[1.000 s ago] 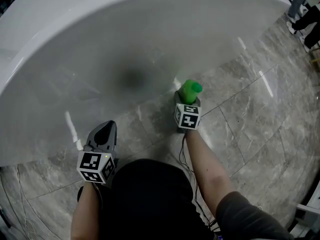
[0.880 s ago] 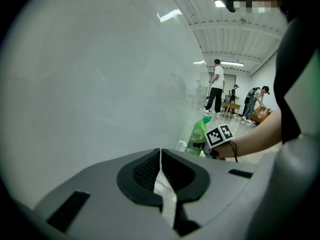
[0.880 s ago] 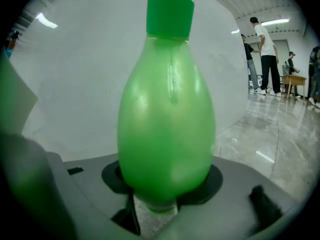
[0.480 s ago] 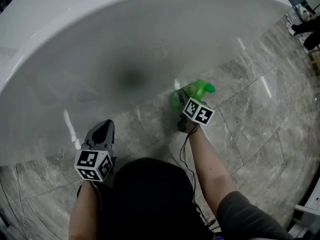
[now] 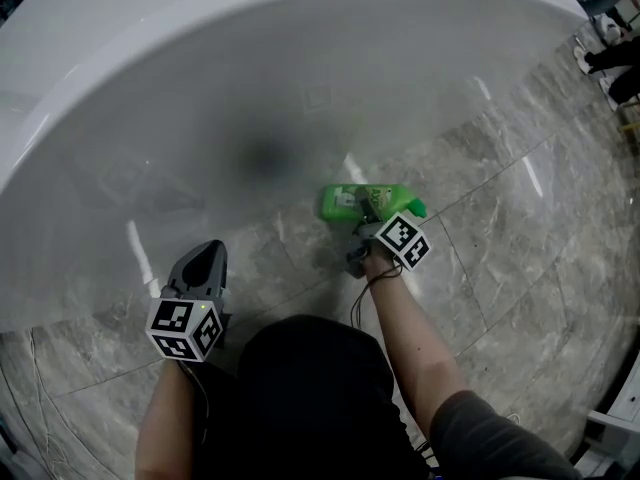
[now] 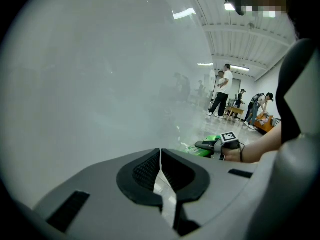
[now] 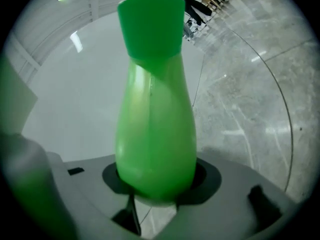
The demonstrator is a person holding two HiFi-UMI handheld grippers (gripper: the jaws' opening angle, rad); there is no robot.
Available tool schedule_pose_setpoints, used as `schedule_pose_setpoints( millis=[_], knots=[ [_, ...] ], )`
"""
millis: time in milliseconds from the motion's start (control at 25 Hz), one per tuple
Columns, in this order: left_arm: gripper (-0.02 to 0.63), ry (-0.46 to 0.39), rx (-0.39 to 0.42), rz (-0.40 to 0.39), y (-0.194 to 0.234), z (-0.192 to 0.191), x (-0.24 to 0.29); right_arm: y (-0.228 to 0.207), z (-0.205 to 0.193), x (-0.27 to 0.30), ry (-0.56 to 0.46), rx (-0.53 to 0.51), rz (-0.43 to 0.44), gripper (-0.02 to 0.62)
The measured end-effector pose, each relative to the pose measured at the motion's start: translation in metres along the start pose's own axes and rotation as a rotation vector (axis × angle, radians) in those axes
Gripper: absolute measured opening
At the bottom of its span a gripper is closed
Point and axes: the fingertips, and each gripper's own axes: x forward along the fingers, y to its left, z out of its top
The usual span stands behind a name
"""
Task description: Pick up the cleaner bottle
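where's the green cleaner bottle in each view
Head view: cleaner bottle just right of centre, lying sideways.
Left gripper view: small, low and right of centre.
Right gripper view: fills the centre, cap at the top.
Shared landmark: the white tub behind it.

One cleaner bottle [image 5: 340, 201]; two tools, left tool [image 5: 208, 253] and right tool [image 5: 370, 218], its jaws just closing on the bottle; one white tub [image 5: 200, 88]; at least four people [image 6: 224, 89] far off.

The floor [image 5: 500, 258] is glossy grey marble tile with pale veins. A large white rounded tub [image 5: 200, 88] stands directly on it, filling the upper left.
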Motion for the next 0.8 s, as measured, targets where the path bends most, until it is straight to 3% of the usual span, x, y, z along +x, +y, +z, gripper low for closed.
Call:
schedule_pose_setpoints(
  millis=[360, 800],
  knots=[
    [0.02, -0.026, -0.001, 0.011, -0.001, 0.01, -0.014, 0.027, 0.014, -0.033, -0.093, 0.207, 0.139, 0.198],
    [0.019, -0.014, -0.04, 0.157, -0.007, 0.077, -0.117, 0.158, 0.057, -0.137, -0.071, 0.25, 0.205, 0.198]
  ],
)
